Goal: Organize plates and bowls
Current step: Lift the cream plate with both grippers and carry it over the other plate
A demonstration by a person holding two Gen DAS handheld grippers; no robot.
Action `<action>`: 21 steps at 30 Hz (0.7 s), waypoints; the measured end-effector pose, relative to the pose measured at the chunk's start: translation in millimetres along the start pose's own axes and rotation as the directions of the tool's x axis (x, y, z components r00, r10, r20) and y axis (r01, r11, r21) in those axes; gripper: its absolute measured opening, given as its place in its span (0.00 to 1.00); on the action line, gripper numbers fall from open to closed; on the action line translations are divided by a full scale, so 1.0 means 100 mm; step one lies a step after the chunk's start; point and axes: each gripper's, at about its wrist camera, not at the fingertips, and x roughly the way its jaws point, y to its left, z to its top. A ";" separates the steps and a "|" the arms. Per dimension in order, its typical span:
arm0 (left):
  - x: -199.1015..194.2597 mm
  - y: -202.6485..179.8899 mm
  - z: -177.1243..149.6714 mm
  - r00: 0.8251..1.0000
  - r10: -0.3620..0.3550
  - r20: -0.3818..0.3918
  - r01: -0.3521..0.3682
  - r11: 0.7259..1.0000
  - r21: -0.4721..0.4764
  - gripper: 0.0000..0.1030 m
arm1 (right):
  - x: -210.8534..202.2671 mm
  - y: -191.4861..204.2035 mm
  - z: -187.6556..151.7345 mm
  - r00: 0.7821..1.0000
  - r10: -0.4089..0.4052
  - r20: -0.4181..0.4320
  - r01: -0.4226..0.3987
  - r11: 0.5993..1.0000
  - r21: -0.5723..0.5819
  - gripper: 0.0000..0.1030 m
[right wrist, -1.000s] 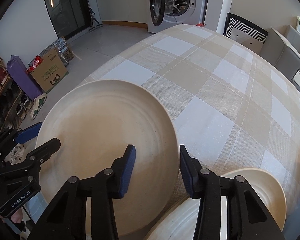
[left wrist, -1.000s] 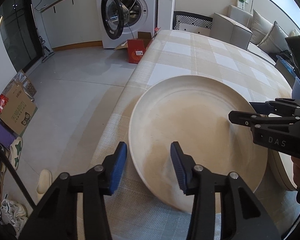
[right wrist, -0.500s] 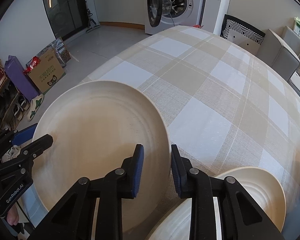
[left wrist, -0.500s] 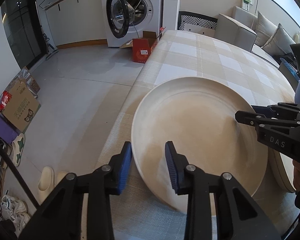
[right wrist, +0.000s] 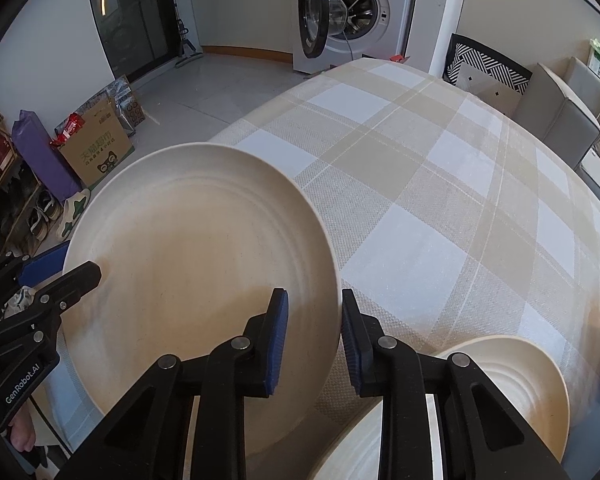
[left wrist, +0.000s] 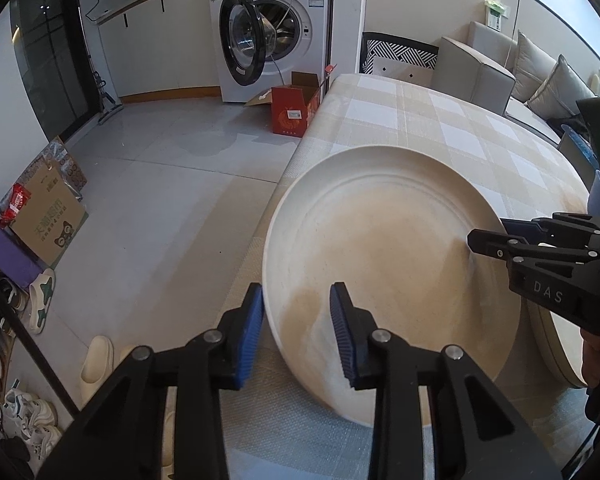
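Left gripper (left wrist: 296,326): we see its blue pads straddling the big plate's (left wrist: 384,272) near rim with a gap showing, not clamped.
Right gripper (right wrist: 314,334): likewise spread either side of the opposite rim.
Big plate: cream, empty, at the table's (right wrist: 440,184) corner on a checked cloth.
Beside it: more cream dishes (right wrist: 512,384), empty, just right.
Beyond: open washing machine (left wrist: 276,28), red box (left wrist: 290,110), sofa (left wrist: 476,68).
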 end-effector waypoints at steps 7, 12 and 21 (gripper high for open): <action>-0.11 0.02 0.02 1.000 0.001 0.024 -0.001 1.000 -0.007 0.31 | -0.15 0.05 0.03 1.000 -0.004 0.026 0.005 1.000 -0.005 0.25; -0.19 0.02 0.05 0.999 0.000 0.039 0.000 1.000 -0.009 0.31 | -0.28 0.07 0.06 0.999 -0.011 0.047 0.012 1.000 -0.007 0.25; -0.34 -0.02 0.11 0.997 -0.012 0.070 0.013 1.000 -0.006 0.31 | -0.55 0.06 0.05 0.997 -0.025 0.077 0.025 1.000 0.003 0.25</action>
